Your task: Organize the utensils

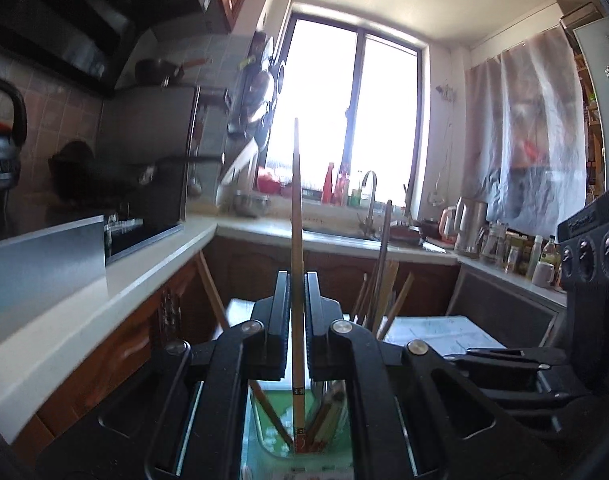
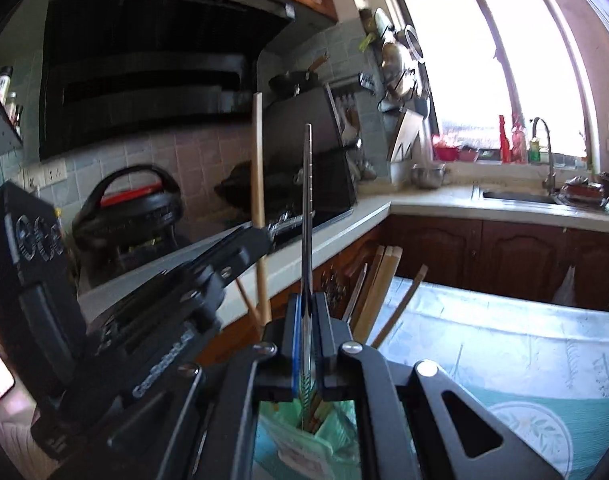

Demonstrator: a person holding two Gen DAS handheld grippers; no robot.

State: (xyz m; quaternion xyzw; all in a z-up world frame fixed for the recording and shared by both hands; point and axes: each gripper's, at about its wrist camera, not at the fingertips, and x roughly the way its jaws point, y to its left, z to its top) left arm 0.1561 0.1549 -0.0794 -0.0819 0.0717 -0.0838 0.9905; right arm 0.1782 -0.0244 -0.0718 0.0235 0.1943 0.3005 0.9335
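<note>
My left gripper (image 1: 296,280) is shut on a pale wooden chopstick (image 1: 295,200) that stands upright. Its patterned lower end reaches into a clear glass jar (image 1: 264,432) below the jaws. Several more chopsticks (image 1: 384,292) lean out of that jar. In the right wrist view my right gripper (image 2: 307,300) is shut on a thin dark metal chopstick (image 2: 307,200), also upright, with its lower end down among the chopsticks in the jar (image 2: 332,420). The left gripper (image 2: 260,236) shows at the left there, with the wooden chopstick (image 2: 258,160). The right gripper (image 1: 476,354) sits to the right of the left one.
The jar stands on a table with a floral cloth (image 2: 484,340). A white countertop (image 2: 344,232) runs along the left with a black pressure cooker (image 2: 128,208) and a hob. The sink (image 2: 516,198) lies under the window. Bottles and a kettle (image 1: 470,224) crowd the right counter.
</note>
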